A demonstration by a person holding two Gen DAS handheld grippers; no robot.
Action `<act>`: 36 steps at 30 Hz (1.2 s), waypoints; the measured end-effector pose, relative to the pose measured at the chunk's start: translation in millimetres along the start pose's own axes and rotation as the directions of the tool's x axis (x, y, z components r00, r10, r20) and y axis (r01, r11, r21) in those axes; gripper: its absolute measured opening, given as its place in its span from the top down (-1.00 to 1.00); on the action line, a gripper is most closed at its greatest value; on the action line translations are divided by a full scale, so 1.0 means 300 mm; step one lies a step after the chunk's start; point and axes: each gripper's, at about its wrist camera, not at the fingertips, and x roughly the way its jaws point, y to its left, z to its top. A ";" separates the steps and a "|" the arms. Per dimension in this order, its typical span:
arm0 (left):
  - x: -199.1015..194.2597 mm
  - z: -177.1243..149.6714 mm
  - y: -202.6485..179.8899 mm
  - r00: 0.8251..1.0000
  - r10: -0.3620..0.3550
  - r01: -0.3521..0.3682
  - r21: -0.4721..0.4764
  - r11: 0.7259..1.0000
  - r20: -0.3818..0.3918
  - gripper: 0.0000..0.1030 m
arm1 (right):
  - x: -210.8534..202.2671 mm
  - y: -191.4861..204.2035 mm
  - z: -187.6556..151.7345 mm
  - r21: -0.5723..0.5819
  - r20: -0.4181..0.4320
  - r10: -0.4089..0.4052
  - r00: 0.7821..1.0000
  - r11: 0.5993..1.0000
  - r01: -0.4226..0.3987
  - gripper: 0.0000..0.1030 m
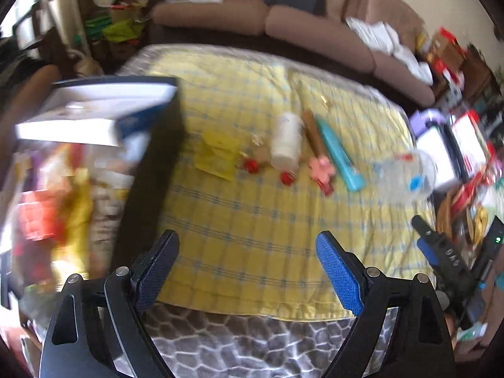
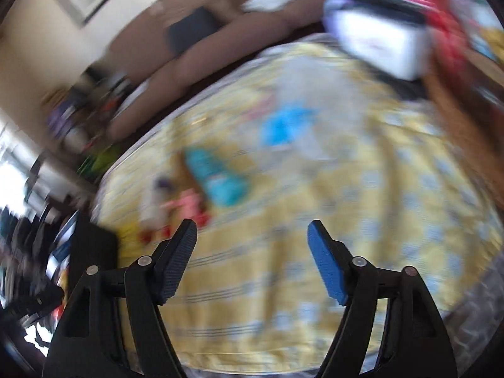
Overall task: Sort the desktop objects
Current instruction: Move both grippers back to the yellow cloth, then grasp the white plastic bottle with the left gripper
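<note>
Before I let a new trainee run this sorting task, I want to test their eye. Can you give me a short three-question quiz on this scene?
1. True or false: the left gripper is shut on the white bottle.
2. Multiple choice: what lies right beside the teal tube, on its left in the left wrist view? A) brown stick B) clear bottle C) yellow packet
3. Fill in: the things to sort lie on a checked ____ cloth.

Key: 1 false, it is open and holds nothing; 2 A; 3 yellow.
</note>
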 end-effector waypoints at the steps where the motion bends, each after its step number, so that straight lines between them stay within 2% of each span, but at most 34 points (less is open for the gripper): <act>1: 0.029 -0.001 -0.018 0.998 -0.048 0.049 0.005 0.999 -0.045 -0.76 | -0.004 -0.033 0.005 0.031 0.001 0.007 1.000 1.000 -0.007 -0.40; 2: 0.059 0.000 -0.041 0.990 -0.108 0.109 0.009 0.994 -0.094 -0.76 | -0.003 -0.059 0.012 0.052 -0.005 0.023 1.000 0.998 -0.023 -0.40; 3: 0.092 0.014 -0.072 0.975 -0.178 0.181 0.011 0.983 -0.137 -0.76 | 0.004 -0.072 0.017 0.064 -0.011 0.046 0.999 0.997 -0.045 -0.40; 5: 0.134 0.061 -0.111 0.973 -0.184 0.188 0.012 0.982 -0.139 -0.76 | 0.021 -0.079 0.026 0.058 -0.019 0.074 0.997 0.996 -0.073 -0.44; 7: 0.186 0.157 -0.151 0.991 -0.085 0.086 0.007 0.996 -0.106 -0.79 | 0.049 -0.085 0.030 0.048 -0.035 0.073 0.997 0.996 -0.072 -0.47; 10: 0.307 0.297 -0.215 0.998 0.036 -0.033 0.055 0.998 -0.042 -0.83 | 0.084 -0.100 0.028 0.062 -0.069 0.087 0.994 0.995 -0.082 -0.47; 12: 0.411 0.357 -0.241 0.989 0.143 -0.138 0.102 0.985 -0.033 -0.83 | 0.084 -0.118 0.028 0.061 -0.069 0.096 0.993 0.994 -0.092 -0.47; 13: 0.475 0.373 -0.242 0.980 0.190 -0.182 0.109 0.977 -0.061 -0.83 | 0.076 -0.127 0.036 0.058 -0.059 0.097 0.994 0.994 -0.093 -0.47; 16: 0.598 0.382 -0.237 0.975 0.195 -0.183 0.107 0.977 -0.110 -0.83 | 0.050 -0.169 0.056 0.066 -0.018 0.083 0.996 0.994 -0.082 -0.47; 18: 0.624 0.377 -0.226 0.965 0.248 -0.239 0.108 0.965 -0.080 -0.84 | 0.041 -0.201 0.069 0.079 -0.010 0.065 0.998 0.995 -0.064 -0.47; 20: 0.614 0.369 -0.212 0.977 0.207 -0.203 0.090 0.975 -0.041 -0.79 | 0.027 -0.233 0.093 0.079 -0.015 0.031 0.999 0.996 -0.030 -0.47; 21: 0.590 0.361 -0.204 0.984 0.175 -0.174 0.080 0.981 -0.007 -0.43 | 0.014 -0.245 0.105 0.078 -0.002 0.014 1.000 0.997 -0.014 -0.47; 22: 0.551 0.351 -0.193 0.988 0.148 -0.150 0.080 0.985 0.029 -0.15 | -0.007 -0.260 0.115 0.083 0.022 0.004 1.000 0.997 -0.006 -0.47; 23: 0.529 0.345 -0.187 0.993 0.113 -0.115 0.084 0.990 0.028 0.05 | -0.028 -0.275 0.120 0.096 0.047 0.003 0.999 0.995 -0.007 -0.47; 26: 0.442 0.307 -0.158 0.999 0.042 -0.044 0.098 0.994 0.024 0.05 | -0.052 -0.310 0.111 0.134 0.077 0.029 0.997 0.990 -0.039 -0.47; 33: 0.209 0.188 -0.109 0.997 0.065 -0.071 0.168 0.983 0.041 0.05 | -0.043 -0.280 0.091 0.123 0.046 0.077 0.996 0.989 -0.082 -0.47; 36: 0.076 0.102 -0.072 0.999 0.017 -0.023 0.169 0.985 0.035 0.05 | -0.063 -0.234 0.100 0.094 0.061 0.082 0.995 0.992 -0.088 -0.47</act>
